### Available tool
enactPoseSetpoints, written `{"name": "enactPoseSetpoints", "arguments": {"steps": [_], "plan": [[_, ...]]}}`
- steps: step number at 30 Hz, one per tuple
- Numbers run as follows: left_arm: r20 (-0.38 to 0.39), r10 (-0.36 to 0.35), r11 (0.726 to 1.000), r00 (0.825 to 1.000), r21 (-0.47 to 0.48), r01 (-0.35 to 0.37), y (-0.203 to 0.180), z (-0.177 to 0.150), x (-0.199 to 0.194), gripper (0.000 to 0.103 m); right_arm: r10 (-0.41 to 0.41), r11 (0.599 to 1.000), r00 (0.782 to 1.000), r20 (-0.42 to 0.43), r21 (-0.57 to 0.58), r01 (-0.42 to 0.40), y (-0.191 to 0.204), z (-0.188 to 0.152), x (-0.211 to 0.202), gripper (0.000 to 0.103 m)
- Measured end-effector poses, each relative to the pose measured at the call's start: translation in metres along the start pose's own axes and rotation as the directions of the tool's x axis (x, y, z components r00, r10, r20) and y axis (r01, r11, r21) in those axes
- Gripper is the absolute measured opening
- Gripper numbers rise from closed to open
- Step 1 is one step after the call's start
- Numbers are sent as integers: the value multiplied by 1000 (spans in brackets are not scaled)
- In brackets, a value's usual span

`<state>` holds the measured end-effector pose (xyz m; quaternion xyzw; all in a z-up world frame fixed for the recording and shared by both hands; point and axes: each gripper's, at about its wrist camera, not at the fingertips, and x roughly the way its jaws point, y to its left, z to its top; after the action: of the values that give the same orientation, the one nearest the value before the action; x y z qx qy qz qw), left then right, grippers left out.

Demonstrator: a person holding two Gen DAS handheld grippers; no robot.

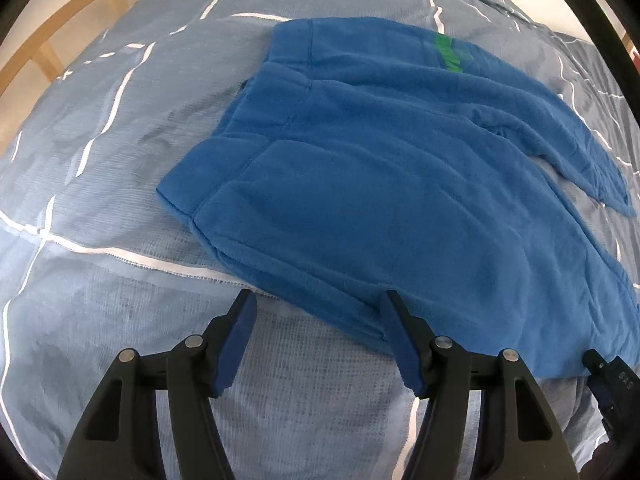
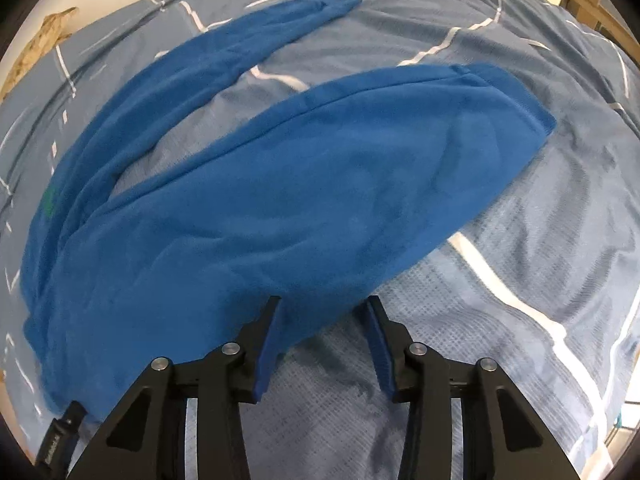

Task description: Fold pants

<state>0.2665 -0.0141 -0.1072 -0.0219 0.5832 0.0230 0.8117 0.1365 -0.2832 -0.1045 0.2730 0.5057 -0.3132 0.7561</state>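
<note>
Blue fleece pants [image 1: 380, 184] lie spread flat on the bed, waistband toward the left in the left wrist view, with a green mark [image 1: 450, 54] near the far hip. In the right wrist view the pants [image 2: 248, 216] show two legs fanned apart, the near leg wide, the far leg [image 2: 224, 56] narrow. My left gripper [image 1: 320, 300] is open at the near edge of the pants, its right finger touching the cloth. My right gripper [image 2: 326, 304] is open at the near edge of the near leg, holding nothing.
The bed is covered by a grey-blue quilt with white stripes [image 1: 100, 184]. A wooden bed frame [image 1: 52, 40] runs along the far left, and shows at the top right of the right wrist view [image 2: 592, 4]. A tan object [image 2: 44, 40] lies at the far left.
</note>
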Motion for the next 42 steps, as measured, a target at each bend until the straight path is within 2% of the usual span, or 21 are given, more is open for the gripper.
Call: {"name": "enactPoseSetpoints", "arguments": {"steps": [8, 11, 12, 18, 21, 28, 32, 37, 42], "plan": [[-6, -7, 997, 1000, 72, 7, -5, 11, 14, 51, -29, 995, 999, 25, -90, 31, 9, 8, 7, 31], [-8, -2, 997, 1000, 80, 3, -8, 13, 12, 39, -30, 995, 999, 22, -95, 32, 10, 15, 11, 21], [-9, -3, 997, 1000, 79, 3, -10, 14, 10, 33, -33, 994, 999, 27, -101, 35, 10, 17, 10, 18], [-11, -22, 1000, 1000, 17, 22, -8, 22, -4, 23, -54, 978, 995, 81, -199, 70, 22, 20, -13, 12], [-11, -20, 1000, 1000, 0, 20, -12, 25, -13, 21, -45, 970, 992, 120, -232, 72, 28, 24, -33, 10], [8, -38, 999, 999, -14, 38, -14, 47, -39, 17, -7, 977, 990, 139, -210, 37, 28, 55, -56, 9], [39, -54, 998, 998, -28, 55, -18, 70, -56, 16, 15, 974, 984, 180, -226, 26, 41, 72, -72, 9], [110, -72, 997, 991, -17, 74, -33, 114, -70, 16, 53, 969, 972, 227, -246, 5, 62, 106, -81, 9], [141, -78, 997, 987, 11, 77, -46, 156, -61, 16, 76, 969, 968, 237, -247, -16, 87, 145, -72, 9]]}}
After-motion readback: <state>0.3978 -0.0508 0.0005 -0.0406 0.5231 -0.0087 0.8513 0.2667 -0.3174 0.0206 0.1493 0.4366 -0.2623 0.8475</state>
